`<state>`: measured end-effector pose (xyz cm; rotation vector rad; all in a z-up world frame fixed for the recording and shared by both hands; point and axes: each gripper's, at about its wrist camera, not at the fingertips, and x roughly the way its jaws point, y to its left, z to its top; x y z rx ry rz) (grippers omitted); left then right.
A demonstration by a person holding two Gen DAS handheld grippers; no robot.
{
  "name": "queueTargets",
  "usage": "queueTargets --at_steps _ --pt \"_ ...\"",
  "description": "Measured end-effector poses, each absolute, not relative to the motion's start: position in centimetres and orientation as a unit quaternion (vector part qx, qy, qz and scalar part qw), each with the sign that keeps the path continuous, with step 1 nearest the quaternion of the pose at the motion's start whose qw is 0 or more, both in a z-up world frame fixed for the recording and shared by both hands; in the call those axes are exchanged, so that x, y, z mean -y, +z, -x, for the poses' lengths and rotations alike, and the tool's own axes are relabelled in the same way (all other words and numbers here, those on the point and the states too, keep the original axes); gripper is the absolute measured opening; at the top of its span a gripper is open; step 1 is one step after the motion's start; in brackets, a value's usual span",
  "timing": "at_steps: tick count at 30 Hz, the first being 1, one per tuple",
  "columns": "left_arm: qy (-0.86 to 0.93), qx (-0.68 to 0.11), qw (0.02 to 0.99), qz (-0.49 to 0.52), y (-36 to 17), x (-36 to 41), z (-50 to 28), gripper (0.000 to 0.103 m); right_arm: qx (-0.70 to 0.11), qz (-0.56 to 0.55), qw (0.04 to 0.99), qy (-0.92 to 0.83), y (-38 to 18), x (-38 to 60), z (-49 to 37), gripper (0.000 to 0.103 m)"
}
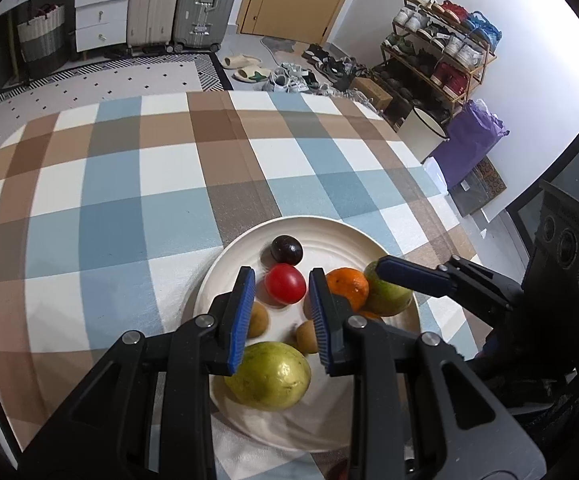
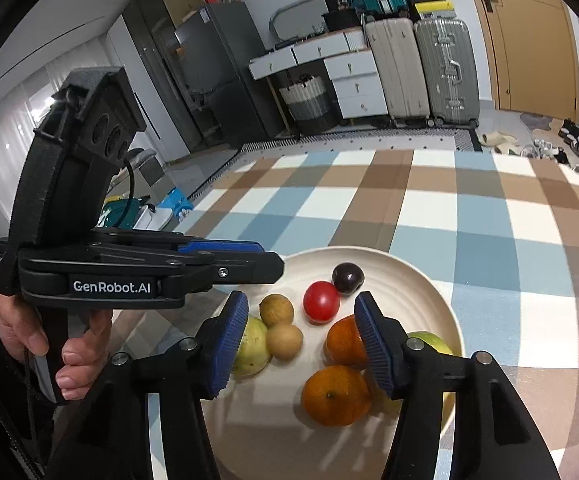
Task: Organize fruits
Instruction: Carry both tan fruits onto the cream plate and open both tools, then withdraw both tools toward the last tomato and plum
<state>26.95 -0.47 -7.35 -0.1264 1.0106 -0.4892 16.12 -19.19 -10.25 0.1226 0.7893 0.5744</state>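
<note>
While both tools hover over the plate (image 2: 445,300) on the checked worktop (image 1: 129,184), the left tool (image 1: 281,312) is closed and empty, and the right tool (image 2: 301,344) stands open, gripping nothing. Oranges (image 2: 335,396), a tomato (image 1: 285,283), a plum (image 1: 286,249) and green fruit (image 1: 269,376) lie on the plate.

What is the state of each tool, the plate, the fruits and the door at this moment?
left tool: shut, holding nothing
right tool: open, holding nothing
plate: flat on the checked cloth, holding all the fruit
tomato: whole, on the plate
front orange: unpeeled, on the plate
door: closed
</note>
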Motion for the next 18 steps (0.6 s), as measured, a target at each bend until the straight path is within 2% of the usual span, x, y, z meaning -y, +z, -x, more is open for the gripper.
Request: queueTargets --at_steps 5,10,12,15,18 --pt "-0.221 -0.468 0.854 0.059 -5.7 -0.2 -25.1 0.024 -0.361 -0.067 0.89 0.27 -8.5 19.9 -14.5 0.058" --pt "-0.207 -0.45 0.867 0.052 -3.9 -0.6 -22.1 0.025 -0.338 -0.077 0.901 0.262 -6.3 21.0 -12.4 0.063" --pt "-0.206 -0.443 0.871 0.056 -3.3 -0.7 -20.7 0.036 -0.329 -0.081 0.904 0.261 -5.5 21.4 -11.3 0.065" --pt "-0.202 -0.432 0.877 0.061 -2.5 -0.7 -18.6 0.046 -0.314 -0.081 0.909 0.261 -4.4 21.7 -9.5 0.071" --pt "-0.199 -0.42 0.883 0.061 -1.7 -0.5 -16.5 0.053 -0.302 -0.078 0.913 0.262 -3.6 21.8 -7.6 0.072"
